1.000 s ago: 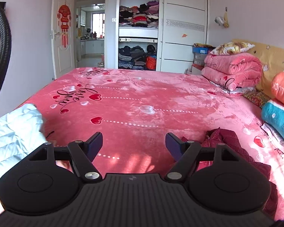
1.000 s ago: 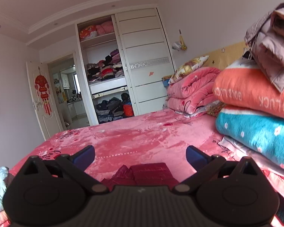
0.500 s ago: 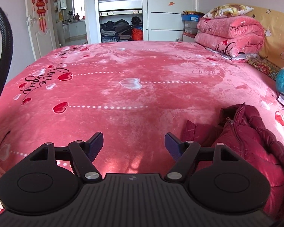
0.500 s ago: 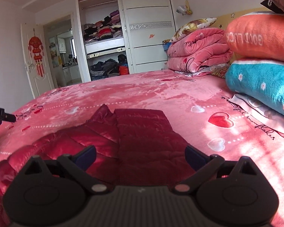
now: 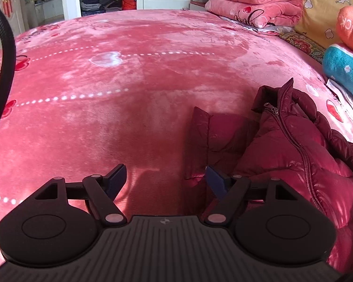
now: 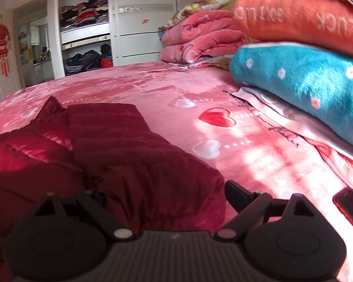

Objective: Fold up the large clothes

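A dark red quilted down jacket [image 5: 282, 145] lies crumpled on the pink heart-print bedspread [image 5: 129, 75], its zipper facing up. My left gripper [image 5: 166, 178] is open just above the bed, its right finger at the jacket's left edge. In the right wrist view the jacket [image 6: 120, 150] fills the lower left. My right gripper [image 6: 164, 195] is open low over the jacket's hem; the fabric bulges between the fingers and hides the left fingertip.
Folded blankets, teal [image 6: 306, 82] and orange [image 6: 306, 16], are stacked at the right by the headboard. A pink folded quilt [image 5: 256, 4] lies at the far right. A dark phone [image 6: 350, 209] lies on the bed at the right. An open wardrobe [image 6: 87, 35] stands beyond.
Both grippers have come down and forward toward the jacket. The left view swung right, losing the pale blue garment. The right gripper now straddles the jacket's hem.
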### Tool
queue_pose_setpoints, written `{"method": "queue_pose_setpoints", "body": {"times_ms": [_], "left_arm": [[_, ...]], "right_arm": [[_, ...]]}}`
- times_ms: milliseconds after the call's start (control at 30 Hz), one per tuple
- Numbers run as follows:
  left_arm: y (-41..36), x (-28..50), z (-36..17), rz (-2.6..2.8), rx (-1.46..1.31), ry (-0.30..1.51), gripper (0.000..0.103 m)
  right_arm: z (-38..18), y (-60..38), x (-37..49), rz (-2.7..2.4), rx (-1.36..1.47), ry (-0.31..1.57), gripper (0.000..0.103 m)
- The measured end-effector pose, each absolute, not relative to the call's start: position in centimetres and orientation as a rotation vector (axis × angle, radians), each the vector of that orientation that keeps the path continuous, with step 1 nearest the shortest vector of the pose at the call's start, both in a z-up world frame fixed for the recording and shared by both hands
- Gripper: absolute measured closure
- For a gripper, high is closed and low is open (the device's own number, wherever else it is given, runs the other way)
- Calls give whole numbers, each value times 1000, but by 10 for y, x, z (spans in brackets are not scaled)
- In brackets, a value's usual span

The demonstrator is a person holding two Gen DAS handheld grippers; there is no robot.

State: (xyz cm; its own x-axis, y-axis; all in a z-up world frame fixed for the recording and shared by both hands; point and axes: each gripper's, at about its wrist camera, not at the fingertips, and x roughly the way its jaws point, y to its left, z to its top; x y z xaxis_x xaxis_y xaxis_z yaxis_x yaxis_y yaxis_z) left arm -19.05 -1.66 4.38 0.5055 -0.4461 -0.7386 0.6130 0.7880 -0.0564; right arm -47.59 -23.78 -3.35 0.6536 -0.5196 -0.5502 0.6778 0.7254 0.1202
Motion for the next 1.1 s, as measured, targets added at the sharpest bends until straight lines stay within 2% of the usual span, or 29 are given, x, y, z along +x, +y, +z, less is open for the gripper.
{"method": "queue_pose_setpoints", "body": {"times_ms": [167, 367, 500, 533, 567, 600, 633, 667, 700, 767, 867, 1100], "left_arm": [[-35, -177, 35, -692, 206, 922, 9], [-56, -160, 22, -726, 172, 1003, 10], [-65, -157, 15, -736, 168, 1006, 15], [-64, -159, 16, -739, 161, 1001, 22], [-63, -164, 20, -744, 153, 995, 34], [-64, -167, 21, -754, 145, 989, 42], [-65, -169, 20, -767, 140, 986, 58], [-65, -172, 22, -777, 143, 981, 66], [-65, -175, 24, -772, 155, 970, 69], [-67, -180, 24, -753, 178, 938, 90], [-67, -187, 28, -705, 192, 885, 97], [-43, -168, 49, -472, 156, 801, 99]], "right_arm": [[-37, -262, -496, -732, 483, 506, 8], [-38, -257, -497, -712, 463, 518, 7], [-40, -259, -494, -693, 472, 529, 5], [-41, -259, -493, -687, 476, 529, 5], [-41, -259, -492, -682, 476, 529, 5], [-41, -258, -490, -678, 473, 530, 5], [-40, -256, -488, -673, 466, 529, 5], [-40, -255, -487, -668, 458, 527, 5], [-39, -253, -486, -662, 450, 526, 5], [-39, -252, -482, -656, 429, 529, 5], [-40, -249, -479, -649, 414, 537, 5], [-42, -250, -477, -635, 409, 538, 5]]}}
